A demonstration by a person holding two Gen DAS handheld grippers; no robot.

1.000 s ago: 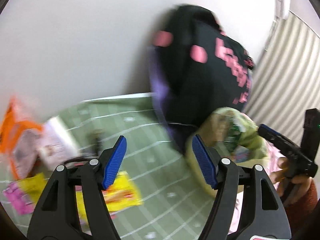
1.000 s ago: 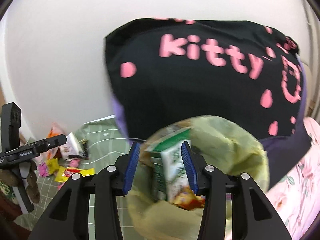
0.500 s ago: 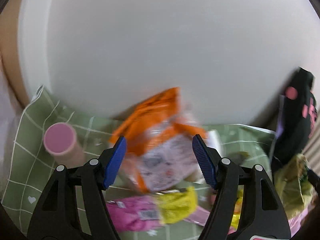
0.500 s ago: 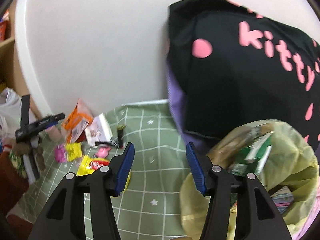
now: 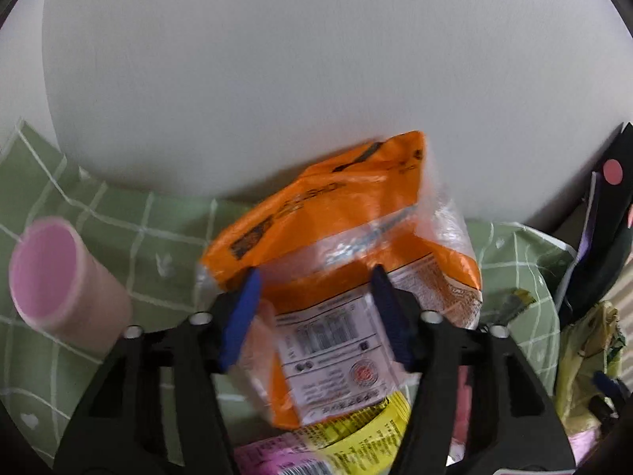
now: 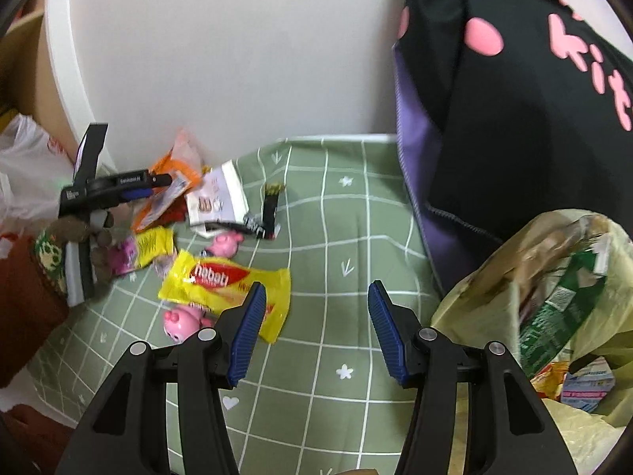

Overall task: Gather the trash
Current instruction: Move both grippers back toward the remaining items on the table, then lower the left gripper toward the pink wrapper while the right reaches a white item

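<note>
My left gripper (image 5: 314,316) is open, its blue pads on either side of an orange snack bag (image 5: 340,237) that leans on the wall; the bag sits between the jaws, not clamped. It shows from the right wrist view too (image 6: 138,188), at the same orange bag (image 6: 174,182). My right gripper (image 6: 314,328) is open and empty above the green checked cloth (image 6: 348,245). A yellow-green trash bag (image 6: 554,308) full of wrappers stands at the right. A yellow Nabati wrapper (image 6: 225,281) lies just left of the right gripper.
A pink cup (image 5: 59,281) stands left of the orange bag. Pink pig toys (image 6: 182,318), a white packet (image 6: 217,198), a black wrapper (image 6: 271,206) and a pink-yellow wrapper (image 6: 144,249) litter the cloth. A black Kitty backpack (image 6: 514,99) leans on the wall.
My left gripper swung left from the trash bag to the orange bag and closed in around it. My right gripper turned left off the trash bag, now over the cloth.
</note>
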